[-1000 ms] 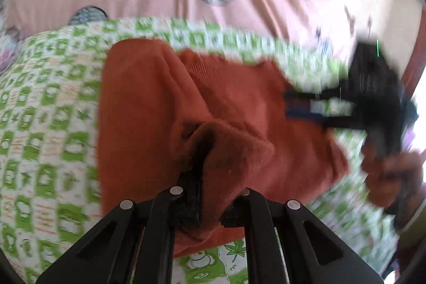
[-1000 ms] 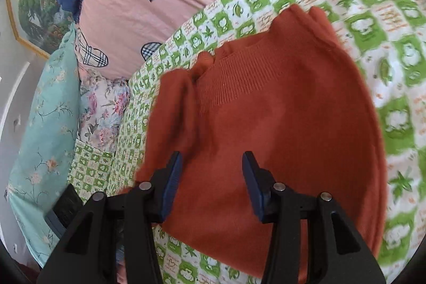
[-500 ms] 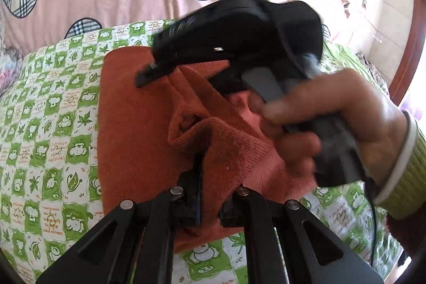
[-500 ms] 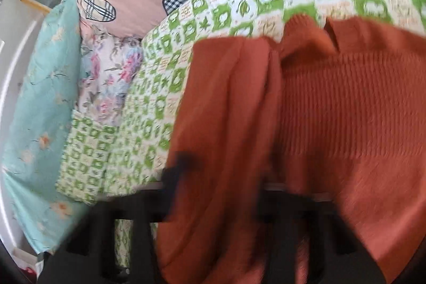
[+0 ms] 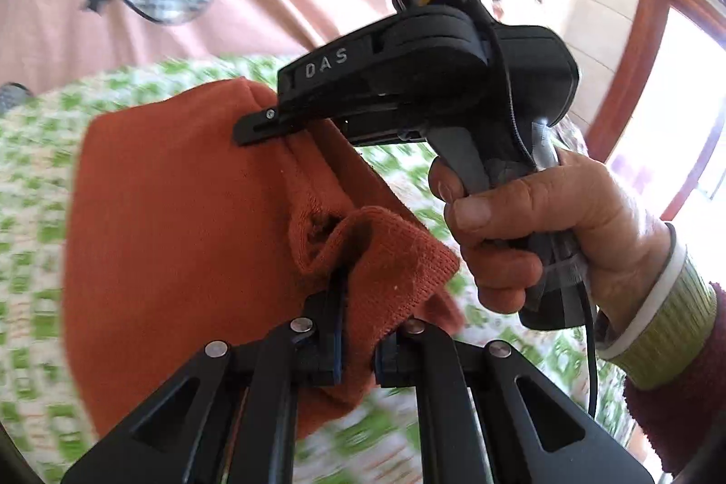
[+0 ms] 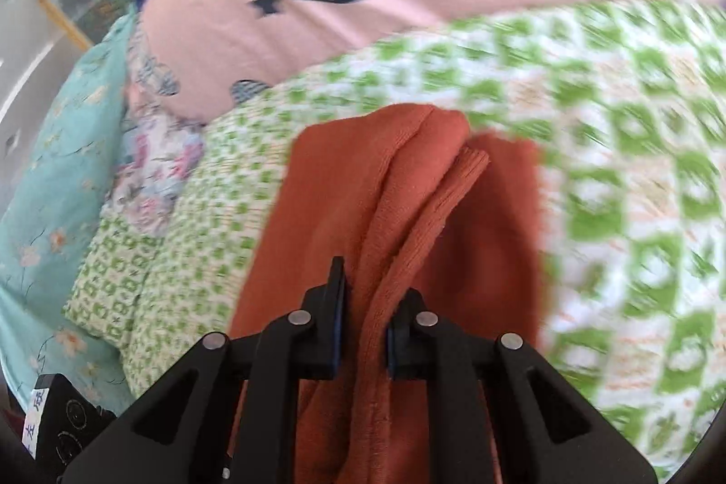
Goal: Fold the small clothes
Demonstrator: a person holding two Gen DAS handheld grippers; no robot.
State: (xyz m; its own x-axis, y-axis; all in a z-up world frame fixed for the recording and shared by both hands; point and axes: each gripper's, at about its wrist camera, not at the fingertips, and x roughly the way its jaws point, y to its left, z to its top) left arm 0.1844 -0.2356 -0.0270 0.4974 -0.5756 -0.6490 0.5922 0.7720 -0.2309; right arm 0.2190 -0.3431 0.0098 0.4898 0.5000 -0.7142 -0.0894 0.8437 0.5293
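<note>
A: Right tongs [image 6: 363, 330] have just been closing, now pinching the orange knit garment [image 6: 363, 212]. Left tongs [image 5: 358, 343]?
B: Clamped on its cuff, garment lifting off the bed [image 6: 635, 166]. Fold can start.

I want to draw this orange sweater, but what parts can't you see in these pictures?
- Sweater lower part: right wrist view, hidden behind the right gripper and cut by the bottom edge.
- Sweater's right side: left wrist view, covered by the right gripper's body and the hand.
- Fabric pinched in the left gripper: bunched up, so which part it is can't be told.
- Green quilt pattern: blurred in both views.
</note>
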